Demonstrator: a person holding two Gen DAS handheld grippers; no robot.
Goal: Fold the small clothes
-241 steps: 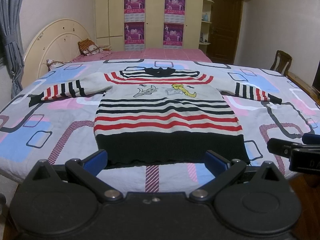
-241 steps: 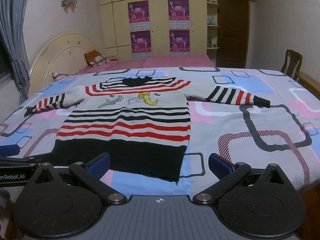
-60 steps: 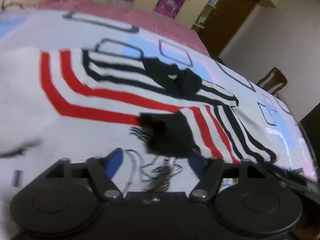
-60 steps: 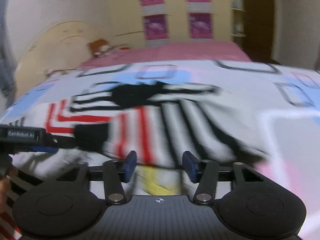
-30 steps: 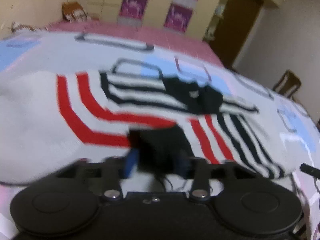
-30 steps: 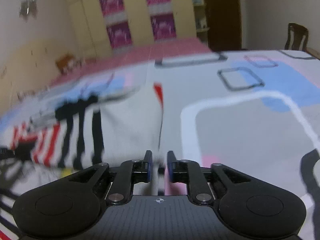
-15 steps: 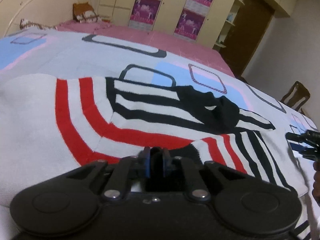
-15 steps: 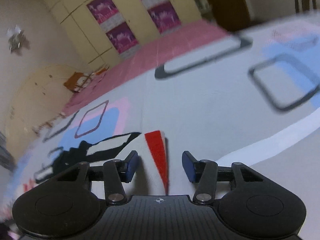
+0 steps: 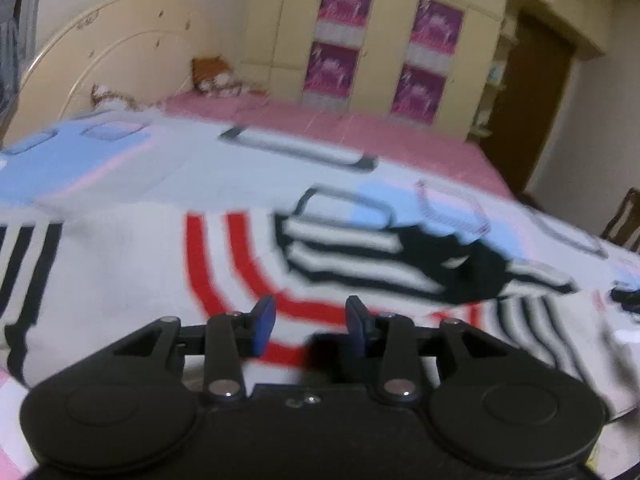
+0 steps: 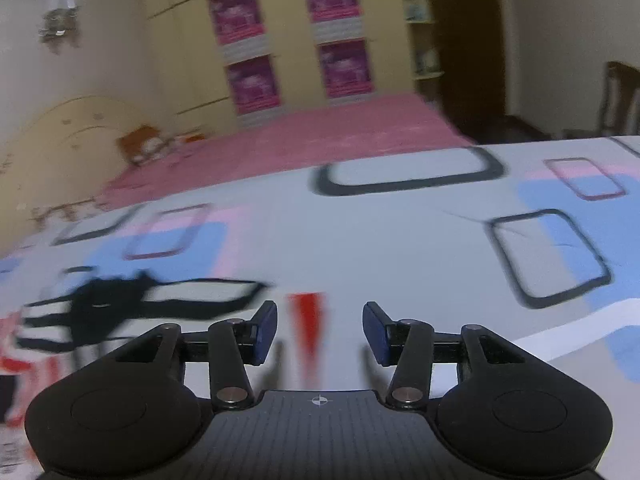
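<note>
Left wrist view. Left gripper at 6 o'clock, pointing down at the bed; jaws parted after just opening, blue pads clear of the cloth. Black sleeve cuff lying loose low in the gap, close to the gripper body, not pinched. Striped sweater spread flat from 9 o'clock through centre to 3 o'clock: red curved stripes at centre, black collar at 2 o'clock, folded-in sleeve with black and red stripes at 3 o'clock. Frame motion-blurred. Patterned bedspread beyond the sweater toward 12 o'clock, pink sheet behind it, curved headboard at 10 o'clock, wardrobe with pink posters at 12 o'clock, dark door at 2 o'clock.

Right wrist view. Right gripper at 6 o'clock; jaws parted after just opening, nothing pressed between the pads. Red-tipped corner of the sweater lying in the gap, touching neither pad as far as the blur allows. Remainder of the sweater, black collar included, at 9 o'clock. Bedspread from centre to 3 o'clock, pink sheet beyond, wardrobe posters at 12 o'clock, chair at 2 o'clock.
</note>
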